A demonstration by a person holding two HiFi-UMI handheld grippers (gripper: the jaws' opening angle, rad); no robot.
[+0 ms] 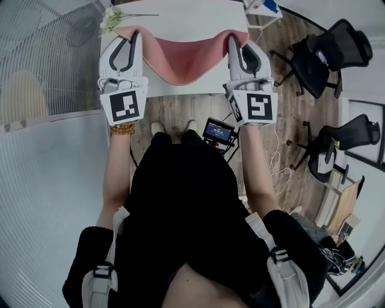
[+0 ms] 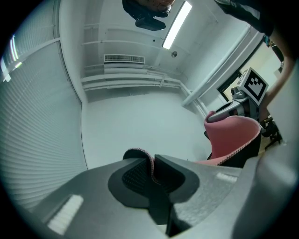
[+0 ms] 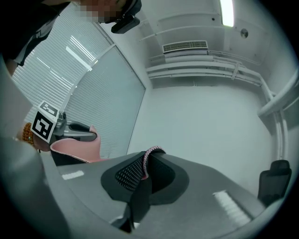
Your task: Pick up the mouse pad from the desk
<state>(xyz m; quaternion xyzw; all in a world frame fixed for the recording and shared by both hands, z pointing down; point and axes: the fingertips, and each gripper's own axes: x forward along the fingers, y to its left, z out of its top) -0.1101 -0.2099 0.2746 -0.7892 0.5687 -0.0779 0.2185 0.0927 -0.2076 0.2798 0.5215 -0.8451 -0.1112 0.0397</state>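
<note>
The pink mouse pad [image 1: 180, 57] hangs in a sagging curve above the white desk [image 1: 180, 15], held by its two ends. My left gripper [image 1: 127, 37] is shut on the pad's left end, and a thin stitched pink edge [image 2: 150, 164] shows pinched between its jaws. My right gripper [image 1: 234, 42] is shut on the right end, with the pad's edge [image 3: 145, 164] clamped between its jaws. Each gripper view looks up at walls and ceiling. The far end of the pad [image 2: 231, 137] and the other gripper show at the right of the left gripper view, and the pad [image 3: 77, 148] at the left of the right gripper view.
A sprig of pale flowers [image 1: 117, 18] lies on the desk's far left. Black office chairs [image 1: 328, 51] stand on the wooden floor to the right. A small screen device [image 1: 218, 131] hangs at the person's front. A frosted glass partition [image 1: 48, 60] runs along the left.
</note>
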